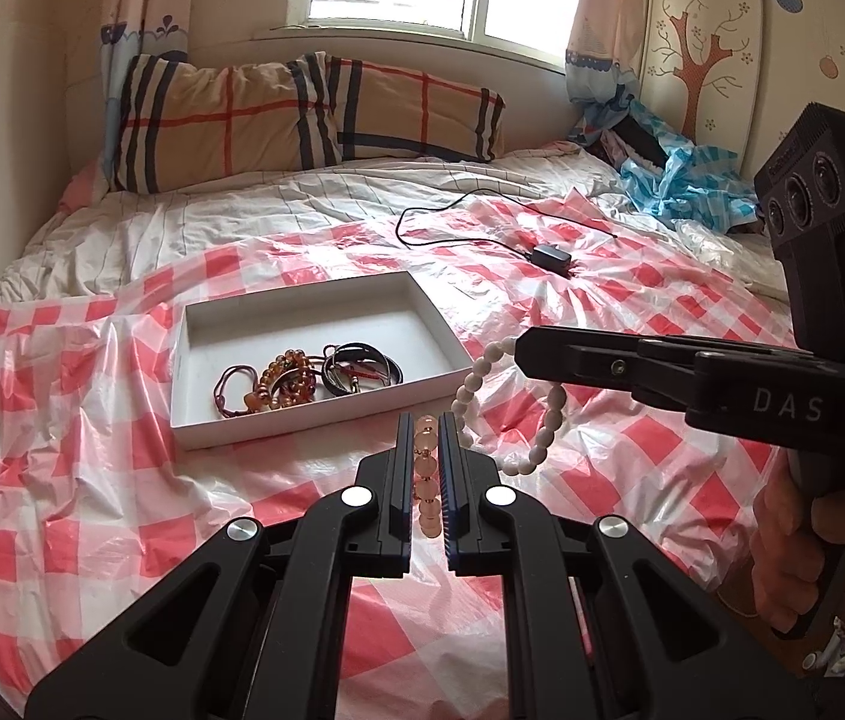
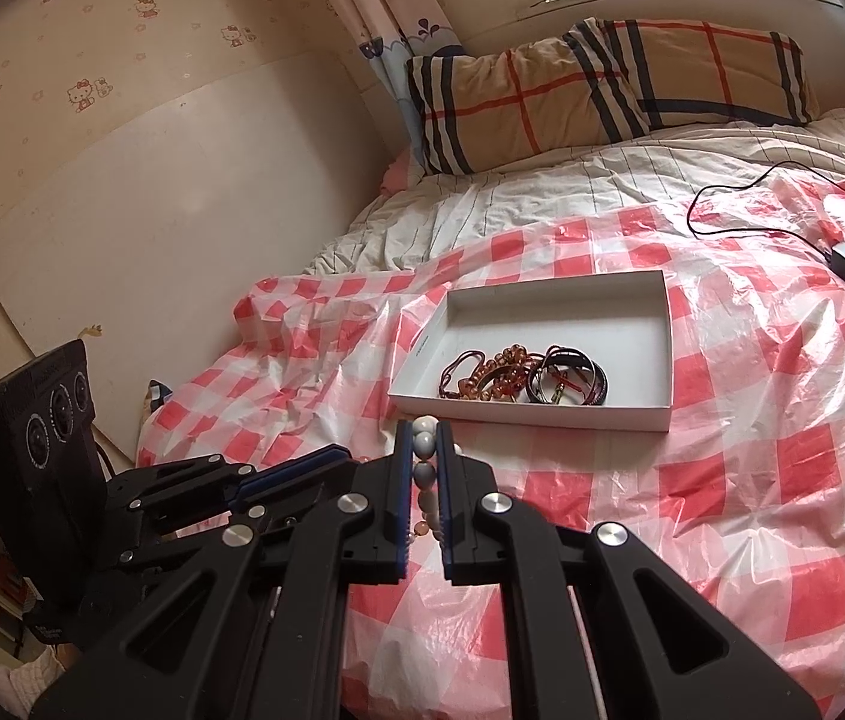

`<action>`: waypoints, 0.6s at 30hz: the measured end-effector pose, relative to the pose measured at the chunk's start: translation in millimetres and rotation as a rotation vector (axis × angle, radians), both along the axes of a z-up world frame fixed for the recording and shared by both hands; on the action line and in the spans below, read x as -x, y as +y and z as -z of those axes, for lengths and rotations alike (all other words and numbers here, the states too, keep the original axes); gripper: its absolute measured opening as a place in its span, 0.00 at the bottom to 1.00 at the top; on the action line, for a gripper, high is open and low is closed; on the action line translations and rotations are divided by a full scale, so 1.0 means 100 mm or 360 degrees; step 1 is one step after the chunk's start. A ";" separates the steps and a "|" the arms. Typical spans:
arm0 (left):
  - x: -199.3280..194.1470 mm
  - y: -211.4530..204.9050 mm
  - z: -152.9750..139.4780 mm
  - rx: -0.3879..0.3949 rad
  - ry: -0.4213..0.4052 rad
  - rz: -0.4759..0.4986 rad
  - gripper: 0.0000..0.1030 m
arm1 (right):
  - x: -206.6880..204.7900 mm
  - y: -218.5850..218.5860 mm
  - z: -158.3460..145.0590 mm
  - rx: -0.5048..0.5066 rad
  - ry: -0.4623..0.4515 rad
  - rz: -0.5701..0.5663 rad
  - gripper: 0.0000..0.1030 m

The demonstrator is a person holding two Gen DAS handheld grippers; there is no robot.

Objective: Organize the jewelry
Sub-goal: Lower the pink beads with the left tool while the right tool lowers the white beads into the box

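Left claw [image 1: 425, 426] around pink bracelet [image 1: 427, 480]

I'm holding my left gripper [image 1: 425, 420] tilted downward, its jaws pinching nearly together on a pink bead bracelet [image 1: 427, 480]. My right gripper [image 1: 521, 354] is reaching in from three o'clock in the left wrist view, its jaws clamping a white bead bracelet [image 1: 485, 369] that is hanging in a loop below them. My right hand [image 1: 782, 552] is gripping that tool's handle at about four o'clock. Both grippers are sitting close together, side by side.
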State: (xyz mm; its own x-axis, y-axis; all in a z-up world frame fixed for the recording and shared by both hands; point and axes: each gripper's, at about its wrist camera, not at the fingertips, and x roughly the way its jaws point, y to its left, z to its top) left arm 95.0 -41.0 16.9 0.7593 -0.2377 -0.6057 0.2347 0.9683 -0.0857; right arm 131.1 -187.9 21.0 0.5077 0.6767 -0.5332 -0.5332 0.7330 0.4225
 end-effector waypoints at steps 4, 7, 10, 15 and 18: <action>-0.15 0.09 0.00 0.0011 0.0007 -0.0009 0.07 | -0.11 0.03 0.00 0.0007 -0.0007 0.0001 0.08; -0.31 0.12 0.00 0.0030 0.0018 -0.0013 0.07 | -0.23 0.04 0.02 0.0015 -0.0001 0.0010 0.08; -0.49 0.18 -0.01 0.0052 0.0024 -0.0021 0.07 | -0.38 0.08 0.06 0.0017 0.0002 0.0022 0.08; -0.82 0.26 0.04 0.0080 0.0041 -0.0031 0.07 | -0.68 0.17 0.15 0.0016 0.0021 0.0025 0.08; -1.04 0.29 0.09 0.0084 0.0052 -0.0042 0.07 | -0.90 0.24 0.22 0.0006 0.0041 0.0021 0.08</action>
